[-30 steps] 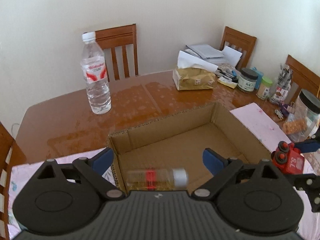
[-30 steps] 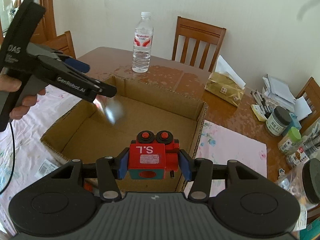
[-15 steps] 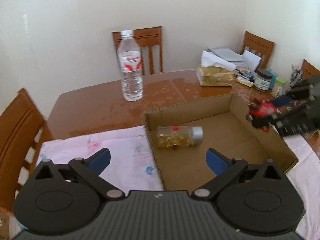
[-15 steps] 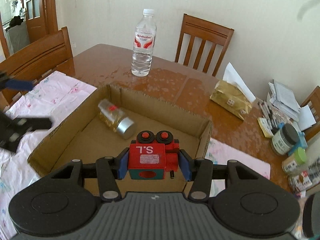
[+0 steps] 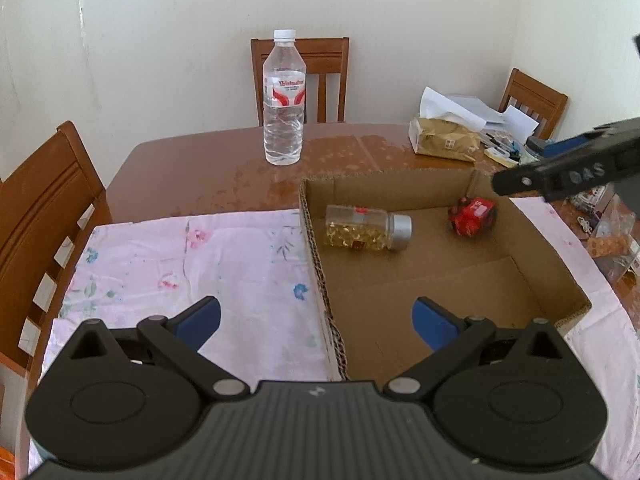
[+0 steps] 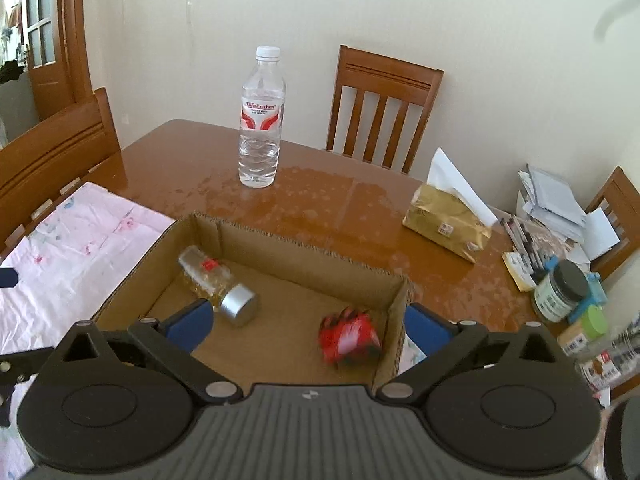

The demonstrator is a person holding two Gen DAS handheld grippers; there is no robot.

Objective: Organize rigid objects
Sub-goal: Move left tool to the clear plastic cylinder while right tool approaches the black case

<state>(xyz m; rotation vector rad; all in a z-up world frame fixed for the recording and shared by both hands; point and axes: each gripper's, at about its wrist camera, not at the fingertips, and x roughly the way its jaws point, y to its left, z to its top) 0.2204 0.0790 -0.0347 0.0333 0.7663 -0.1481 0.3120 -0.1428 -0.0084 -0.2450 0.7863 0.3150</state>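
Now my right gripper (image 6: 306,326) has just sprung wide, the red toy (image 6: 349,340) lying loose between its jaws in the box (image 6: 304,258).

I count one cardboard box (image 6: 308,264) at centre, holding two items: one capsule jar (image 6: 218,286) lying at its 10 o'clock and one red toy (image 6: 349,338), blurred, at its 4 o'clock. One water bottle (image 6: 261,120) stands at 12 o'clock. One gold tissue pack (image 6: 446,222) sits at 2 o'clock. I see three wooden chairs (image 6: 382,108) in the right wrist view. One pink cloth (image 5: 192,268) shows at 9 o'clock. The small containers at 3 o'clock I cannot count reliably.
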